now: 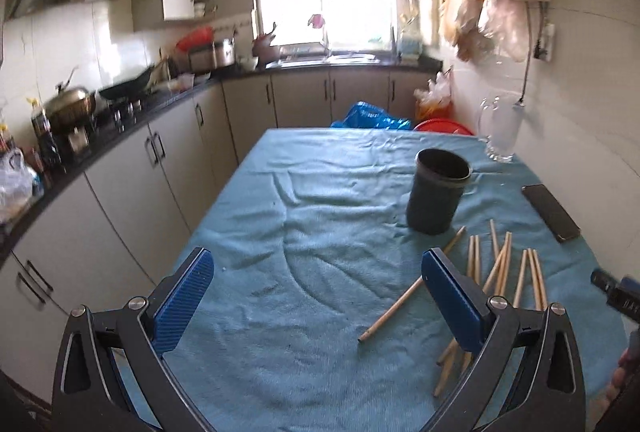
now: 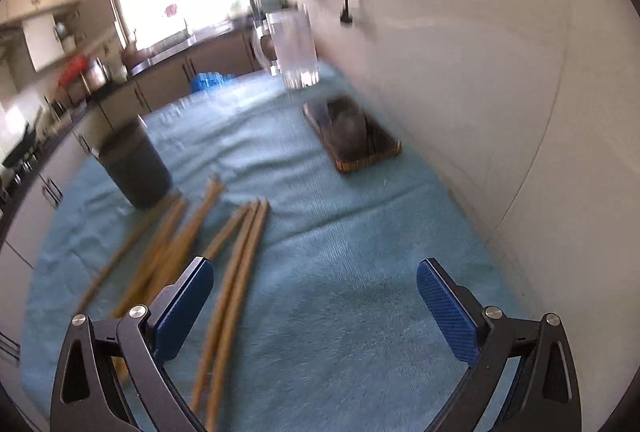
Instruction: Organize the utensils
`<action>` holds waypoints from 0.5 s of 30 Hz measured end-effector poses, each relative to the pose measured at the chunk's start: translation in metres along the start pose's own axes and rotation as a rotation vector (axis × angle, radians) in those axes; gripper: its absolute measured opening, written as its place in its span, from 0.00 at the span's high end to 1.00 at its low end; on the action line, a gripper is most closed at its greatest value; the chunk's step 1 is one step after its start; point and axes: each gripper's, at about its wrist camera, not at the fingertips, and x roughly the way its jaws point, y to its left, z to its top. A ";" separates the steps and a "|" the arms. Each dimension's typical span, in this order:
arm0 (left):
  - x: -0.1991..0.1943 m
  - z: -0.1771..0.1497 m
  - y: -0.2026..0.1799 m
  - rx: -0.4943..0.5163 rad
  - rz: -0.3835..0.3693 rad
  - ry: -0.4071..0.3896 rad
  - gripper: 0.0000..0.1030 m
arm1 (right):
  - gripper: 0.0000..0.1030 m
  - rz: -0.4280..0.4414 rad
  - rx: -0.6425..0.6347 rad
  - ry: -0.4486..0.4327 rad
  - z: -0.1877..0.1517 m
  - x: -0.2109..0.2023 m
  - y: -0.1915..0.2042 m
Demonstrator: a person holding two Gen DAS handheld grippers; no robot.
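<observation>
Several wooden chopsticks [image 1: 500, 272] lie scattered on the blue cloth-covered table [image 1: 300, 232], just in front of a dark round holder cup [image 1: 436, 191] that stands upright and looks empty. My left gripper [image 1: 318, 272] is open and empty above the cloth, with the chopsticks beside and under its right finger. In the right wrist view, which is blurred, the chopsticks [image 2: 224, 260] lie at the left, the cup [image 2: 134, 167] stands behind them, and my right gripper [image 2: 316, 284] is open and empty over bare cloth [image 2: 360, 252].
A glass pitcher [image 1: 502, 129] [image 2: 294, 47] stands at the table's far right by the white wall. A dark phone [image 1: 550, 211] [image 2: 352, 135] lies near the wall. Kitchen counters with pots [image 1: 72, 107] run along the left. The right gripper's tip [image 1: 618, 292] shows at the right edge.
</observation>
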 end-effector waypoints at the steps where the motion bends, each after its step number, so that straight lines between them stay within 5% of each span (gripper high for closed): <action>1: -0.009 0.000 -0.001 0.009 0.000 -0.017 0.00 | 0.00 0.001 -0.002 -0.034 0.000 -0.011 0.003; 9: -0.045 -0.002 -0.004 0.038 -0.014 -0.074 0.00 | 0.00 0.037 -0.029 -0.359 0.002 -0.088 0.025; 15: -0.049 -0.004 -0.008 0.040 -0.043 -0.065 0.00 | 0.00 0.062 -0.044 -0.409 0.000 -0.109 0.034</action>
